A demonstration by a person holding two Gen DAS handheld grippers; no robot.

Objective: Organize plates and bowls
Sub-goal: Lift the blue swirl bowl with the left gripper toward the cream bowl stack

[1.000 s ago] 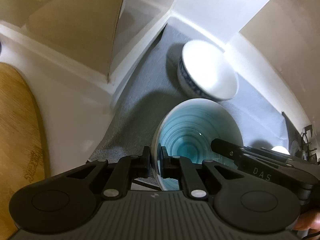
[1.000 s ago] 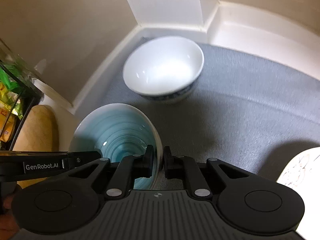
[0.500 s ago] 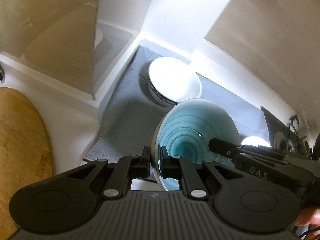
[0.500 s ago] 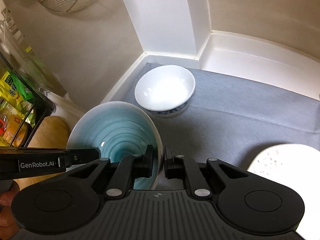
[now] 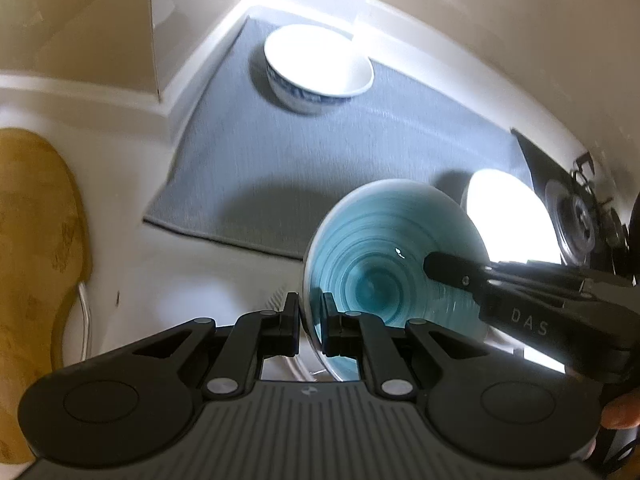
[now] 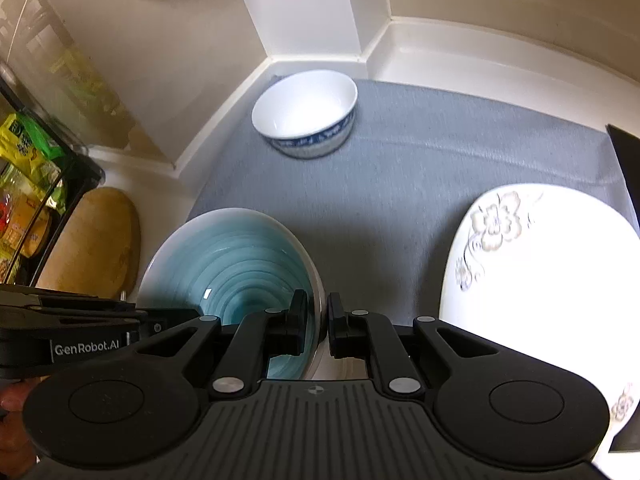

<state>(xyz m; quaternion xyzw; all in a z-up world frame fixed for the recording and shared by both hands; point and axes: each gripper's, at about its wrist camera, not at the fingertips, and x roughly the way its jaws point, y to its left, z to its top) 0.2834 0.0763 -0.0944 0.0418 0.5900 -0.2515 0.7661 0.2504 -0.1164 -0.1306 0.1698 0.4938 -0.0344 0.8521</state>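
Observation:
A teal bowl with ring pattern (image 5: 384,256) is held in the air by both grippers. My left gripper (image 5: 310,320) is shut on its left rim. My right gripper (image 6: 318,322) is shut on its right rim; the bowl shows in the right wrist view (image 6: 236,256) too. A white bowl with blue pattern (image 5: 318,68) stands at the far corner of the grey mat (image 5: 280,160), also seen in the right wrist view (image 6: 306,114). A white floral plate (image 6: 536,280) lies on the mat at the right, bright in the left wrist view (image 5: 508,216).
A wooden cutting board (image 5: 36,248) lies on the white counter at the left. A black rack with food packets (image 6: 28,184) stands at the far left. White walls (image 6: 304,8) enclose the corner behind the mat. A dark object (image 5: 576,208) sits at the right.
Both grippers have pulled back and up with the teal bowl, away from the white bowl in the corner. The floral plate has come into fuller view at the right.

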